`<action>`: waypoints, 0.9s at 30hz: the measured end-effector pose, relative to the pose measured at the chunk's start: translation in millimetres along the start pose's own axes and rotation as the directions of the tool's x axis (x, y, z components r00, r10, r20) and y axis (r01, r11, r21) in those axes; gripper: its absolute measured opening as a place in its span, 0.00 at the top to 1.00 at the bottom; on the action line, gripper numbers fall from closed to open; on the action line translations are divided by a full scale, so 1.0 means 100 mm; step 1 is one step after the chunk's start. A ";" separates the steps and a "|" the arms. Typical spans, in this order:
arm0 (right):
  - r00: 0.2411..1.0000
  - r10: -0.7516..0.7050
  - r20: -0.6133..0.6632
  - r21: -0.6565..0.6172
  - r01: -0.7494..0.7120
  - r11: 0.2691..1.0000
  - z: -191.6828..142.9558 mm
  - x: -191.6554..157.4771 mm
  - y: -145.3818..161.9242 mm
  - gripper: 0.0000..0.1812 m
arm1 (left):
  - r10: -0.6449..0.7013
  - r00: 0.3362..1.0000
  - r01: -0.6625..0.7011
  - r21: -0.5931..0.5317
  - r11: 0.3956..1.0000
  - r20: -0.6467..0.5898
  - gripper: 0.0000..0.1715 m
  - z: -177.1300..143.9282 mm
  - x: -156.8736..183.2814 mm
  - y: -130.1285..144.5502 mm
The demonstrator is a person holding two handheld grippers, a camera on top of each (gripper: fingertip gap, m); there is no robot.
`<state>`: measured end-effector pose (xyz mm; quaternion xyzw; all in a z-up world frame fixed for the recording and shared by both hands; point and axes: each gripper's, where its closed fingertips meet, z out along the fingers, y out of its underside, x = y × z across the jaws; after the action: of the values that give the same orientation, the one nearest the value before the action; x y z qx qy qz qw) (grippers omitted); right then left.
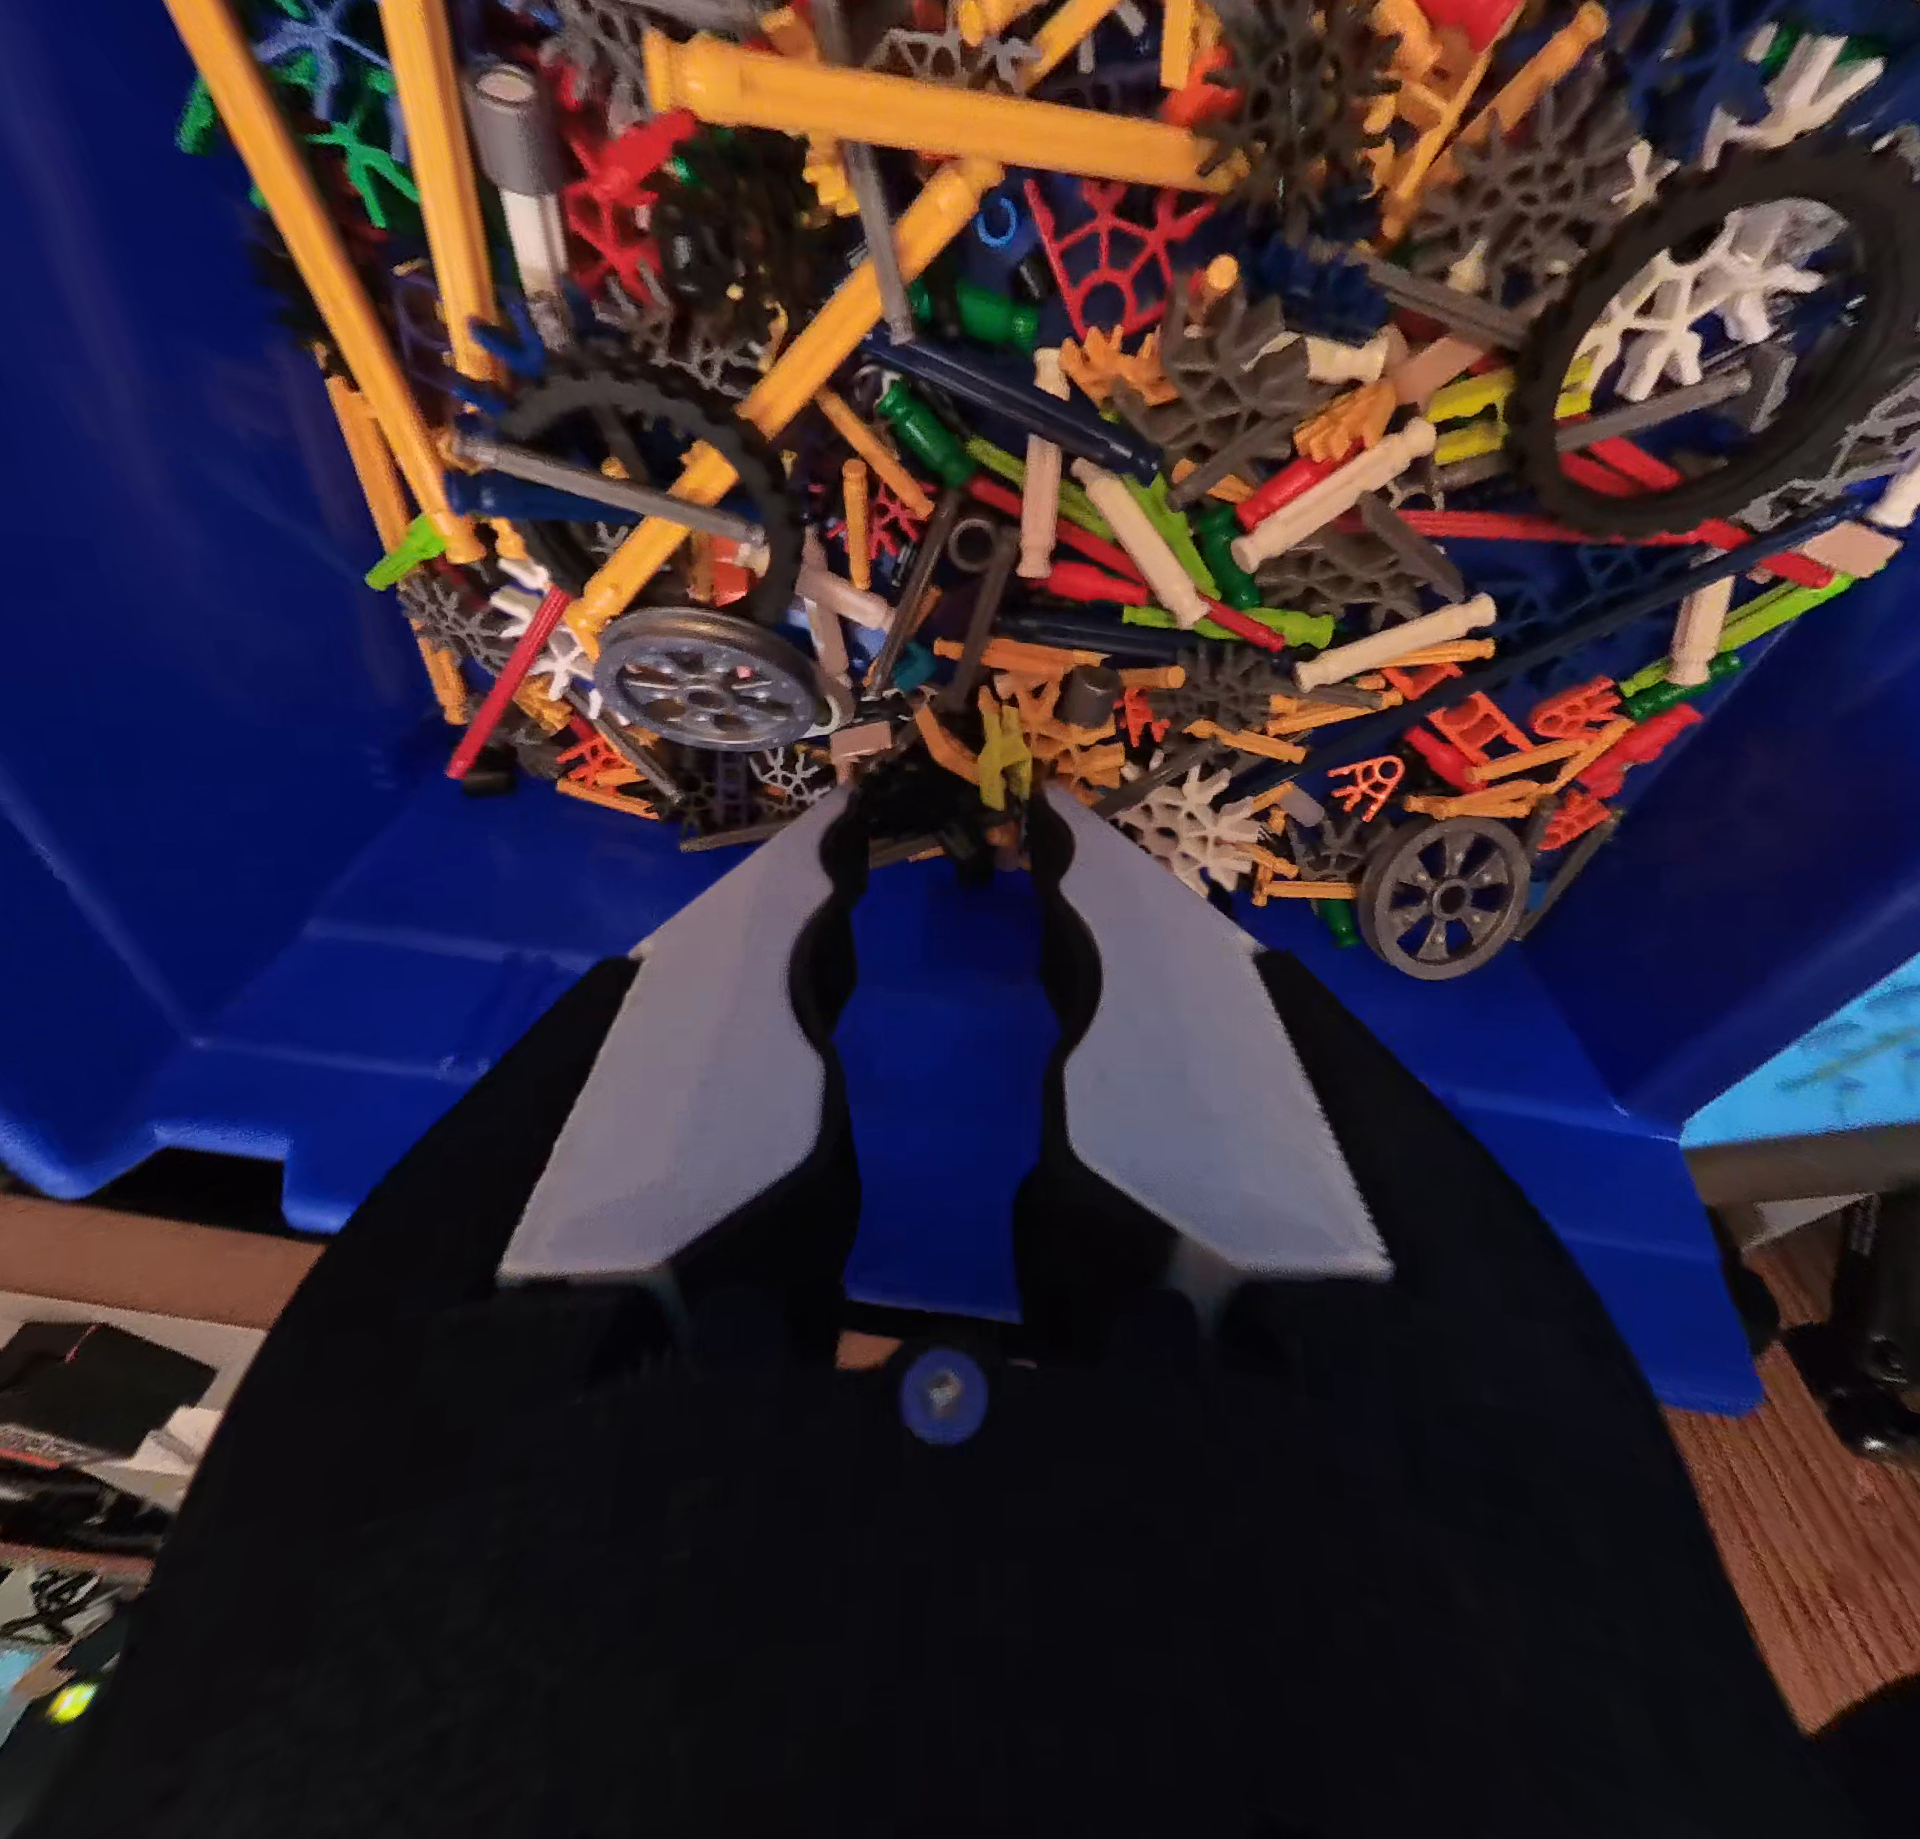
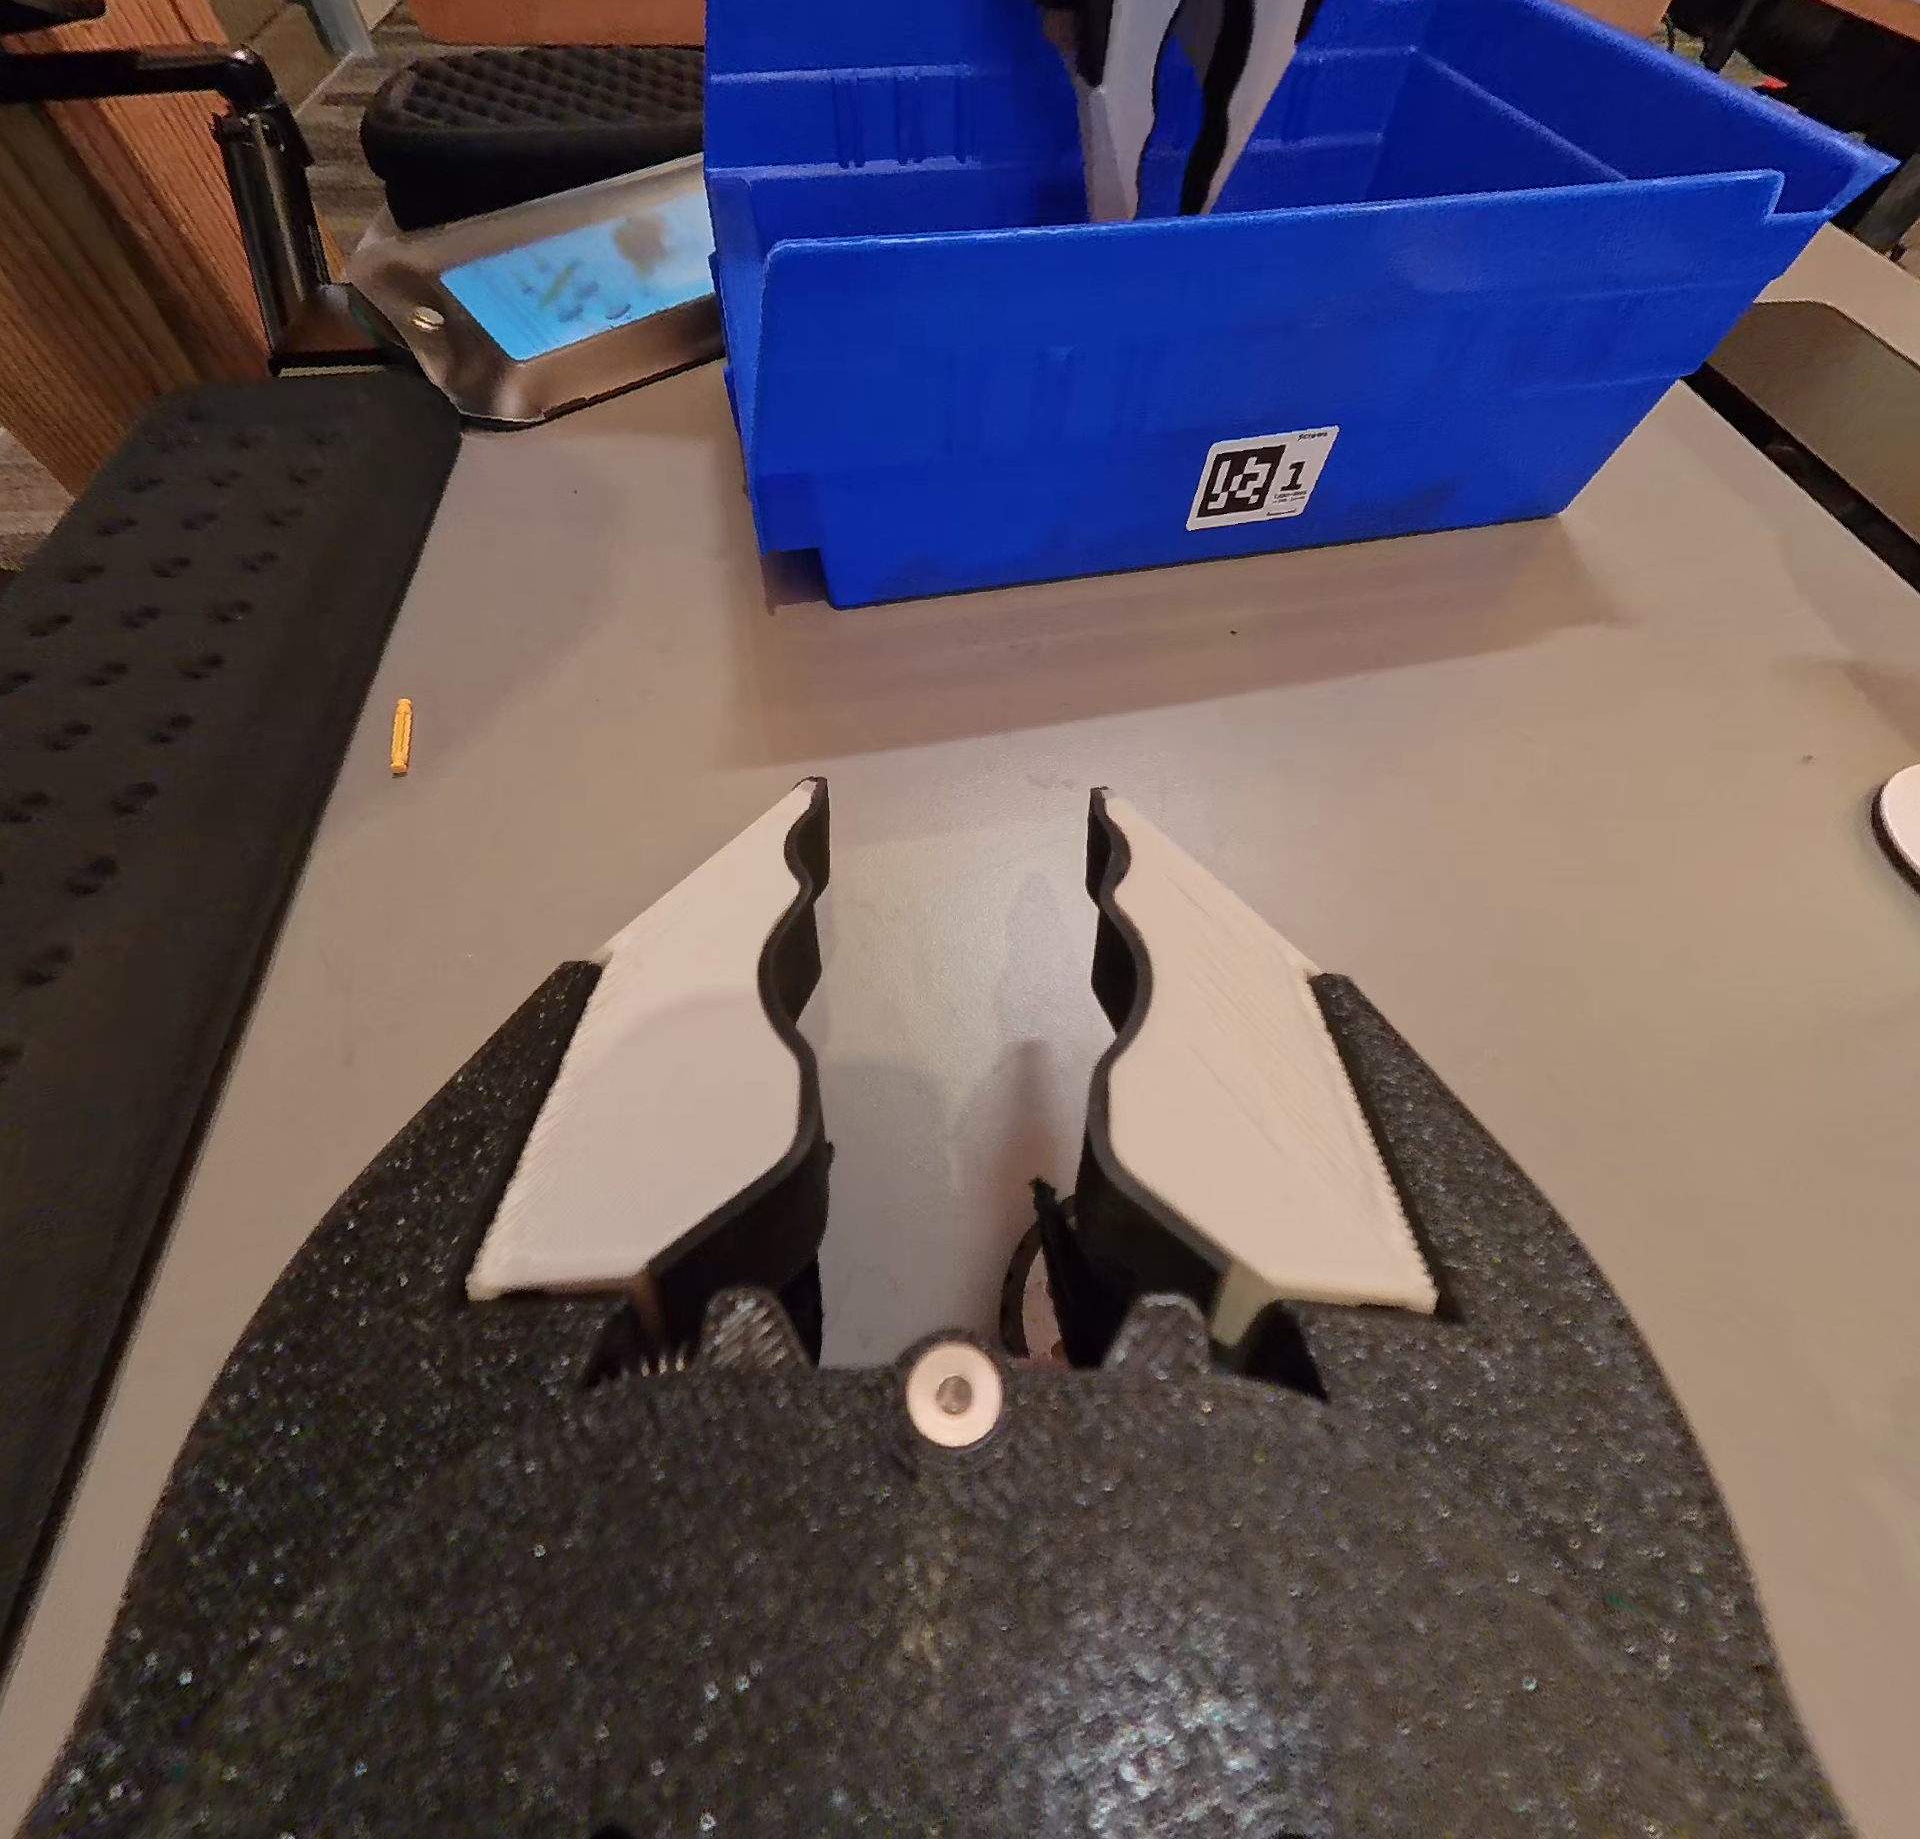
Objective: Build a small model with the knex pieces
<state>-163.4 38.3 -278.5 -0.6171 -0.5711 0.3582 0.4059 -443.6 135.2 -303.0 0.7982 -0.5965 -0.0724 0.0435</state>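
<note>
Left gripper (image 1: 940,813) reaches down into deep blue plastic bin (image 1: 312,958), jaws narrowly parted, tips at jumbled pile of coloured plastic rods, connectors and wheels (image 1: 1039,439); whether anything is pinched, cannot tell. Right gripper (image 2: 956,802) hovers over grey tabletop (image 2: 1351,802), jaws wide and empty, near small orange plastic rod (image 2: 401,737).

Each gripper, left gripper (image 1: 940,807) and right gripper (image 2: 958,787), has a black grainy body, two white ribbed fingers with wavy black pads, and one round screw.
</note>
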 end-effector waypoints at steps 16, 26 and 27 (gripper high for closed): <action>1.000 -0.001 0.001 -0.006 0.001 1.000 0.00 0.00 0.01 0.73 | 0.101 0.982 -0.147 0.309 0.940 0.160 0.72 -0.13 -0.28 -0.97; 1.000 0.001 0.004 -0.007 -0.001 1.000 0.00 0.00 0.01 0.73 | 0.184 0.975 -0.156 0.207 0.966 -0.123 0.95 -0.01 0.26 -0.66; 1.000 0.002 0.004 -0.008 -0.002 1.000 0.00 0.00 0.01 0.73 | 0.188 0.976 -0.162 0.201 0.966 -0.114 0.94 -0.04 0.25 -0.63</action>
<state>-163.2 38.0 -279.6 -0.6184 -0.5727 0.3574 0.4022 -376.7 129.4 -310.3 0.7458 -0.6647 0.0423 0.0127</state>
